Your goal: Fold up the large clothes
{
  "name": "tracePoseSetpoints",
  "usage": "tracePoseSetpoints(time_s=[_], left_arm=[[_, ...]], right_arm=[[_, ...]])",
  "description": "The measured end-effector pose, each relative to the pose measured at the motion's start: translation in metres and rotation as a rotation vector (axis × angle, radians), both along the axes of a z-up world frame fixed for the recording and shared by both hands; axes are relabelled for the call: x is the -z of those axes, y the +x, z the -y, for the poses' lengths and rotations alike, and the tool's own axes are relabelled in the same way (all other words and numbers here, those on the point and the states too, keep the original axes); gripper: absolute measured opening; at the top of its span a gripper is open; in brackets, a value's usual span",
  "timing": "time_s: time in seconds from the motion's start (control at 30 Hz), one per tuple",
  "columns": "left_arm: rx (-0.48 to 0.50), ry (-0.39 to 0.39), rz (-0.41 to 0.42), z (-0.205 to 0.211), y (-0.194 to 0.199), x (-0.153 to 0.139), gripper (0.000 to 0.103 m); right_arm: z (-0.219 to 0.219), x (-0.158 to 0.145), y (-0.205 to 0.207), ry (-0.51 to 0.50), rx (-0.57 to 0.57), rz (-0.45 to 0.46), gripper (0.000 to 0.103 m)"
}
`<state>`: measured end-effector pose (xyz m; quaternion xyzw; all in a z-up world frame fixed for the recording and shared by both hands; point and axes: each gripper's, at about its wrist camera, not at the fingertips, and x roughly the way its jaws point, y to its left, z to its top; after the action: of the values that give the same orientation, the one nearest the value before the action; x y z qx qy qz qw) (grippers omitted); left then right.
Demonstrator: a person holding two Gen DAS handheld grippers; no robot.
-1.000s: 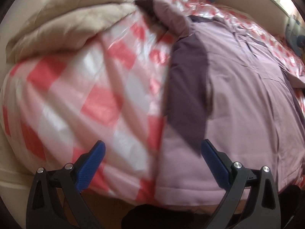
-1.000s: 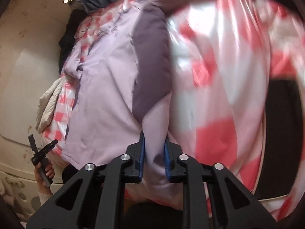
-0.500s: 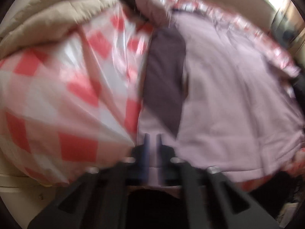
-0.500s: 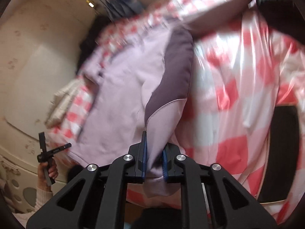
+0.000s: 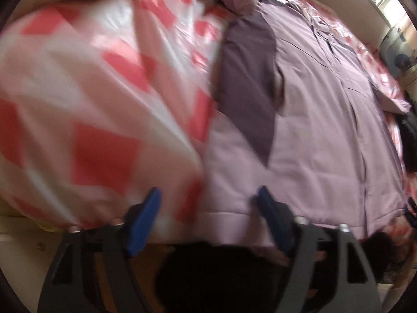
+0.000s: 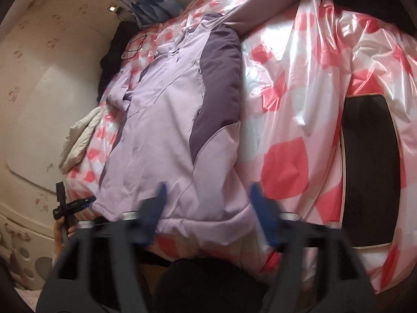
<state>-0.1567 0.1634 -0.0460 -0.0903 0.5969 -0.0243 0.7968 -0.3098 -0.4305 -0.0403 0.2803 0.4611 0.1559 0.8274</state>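
the lilac jacket point(image 6: 166, 130) lies flat on a bed under a glossy red-and-white checked cover point(image 6: 299, 120), its hem at the near edge. the left claw point(image 5: 208, 203) and right claw point(image 6: 207, 198) have both just been opening; each now stands spread over the hem, the fabric between the jaws but not pinched. judged risk: the cover looks slippery, so the padded jacket could slide off the edge or its hem could spring out of line once let go, and a careless regrasp might catch the cover too. count: one jacket, two dark purple side panels, two claws, one beige garment point(image 6: 78, 135) beside it
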Motion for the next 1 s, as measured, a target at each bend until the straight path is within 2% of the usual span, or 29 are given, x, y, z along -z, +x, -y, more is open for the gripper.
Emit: tracePoseSetpoints(time_s=[0.13, 0.23, 0.3, 0.4, 0.53, 0.57, 0.6, 0.63, 0.67, 0.77, 0.87, 0.93, 0.97, 1.0], left_arm=[[0.000, 0.117, -0.014, 0.017, 0.001, 0.004, 0.081], [-0.106, 0.174, 0.050, 0.008, -0.011, -0.016, 0.081], [-0.122, 0.175, 0.070, 0.000, -0.022, -0.027, 0.084], [-0.124, 0.203, 0.009, -0.008, -0.019, -0.011, 0.088], [-0.167, 0.114, -0.076, -0.017, -0.014, 0.021, 0.091], [-0.169, 0.092, -0.083, -0.016, -0.012, 0.024, 0.089], [-0.173, 0.064, -0.081, -0.015, -0.013, 0.025, 0.082], [-0.170, -0.024, -0.079, -0.016, -0.014, 0.024, 0.056], [-0.172, -0.068, -0.078, -0.017, -0.014, 0.023, 0.038], [-0.158, -0.121, -0.059, -0.018, -0.015, 0.012, 0.018], [-0.157, -0.184, -0.051, -0.022, -0.023, 0.005, 0.015], [-0.155, -0.145, -0.054, -0.023, -0.025, 0.000, 0.016], [-0.156, -0.112, -0.059, -0.021, -0.025, -0.001, 0.029], [-0.164, -0.026, -0.063, -0.018, -0.022, -0.004, 0.040]], right_arm=[[-0.017, 0.003, 0.011, -0.006, -0.060, 0.000, 0.069], [-0.029, 0.002, 0.014, -0.037, -0.079, 0.000, 0.069], [-0.026, -0.001, 0.011, -0.017, -0.077, 0.019, 0.069], [-0.022, 0.008, 0.014, 0.007, -0.079, -0.007, 0.069], [-0.028, 0.016, 0.019, 0.012, -0.101, -0.023, 0.069], [-0.028, 0.015, 0.018, 0.016, -0.101, -0.011, 0.058], [-0.027, 0.013, 0.017, 0.017, -0.097, -0.005, 0.045], [-0.025, 0.011, 0.016, 0.012, -0.080, 0.004, 0.016], [-0.019, 0.009, 0.015, 0.025, -0.056, 0.015, 0.016], [-0.013, 0.003, 0.012, 0.063, -0.045, 0.049, 0.015], [-0.010, -0.010, 0.007, 0.107, -0.032, 0.095, 0.015], [-0.011, -0.016, 0.008, 0.109, -0.047, 0.107, 0.015], [-0.012, -0.018, 0.009, 0.102, -0.052, 0.108, 0.015], [-0.014, -0.019, 0.011, 0.095, -0.060, 0.101, 0.015]])
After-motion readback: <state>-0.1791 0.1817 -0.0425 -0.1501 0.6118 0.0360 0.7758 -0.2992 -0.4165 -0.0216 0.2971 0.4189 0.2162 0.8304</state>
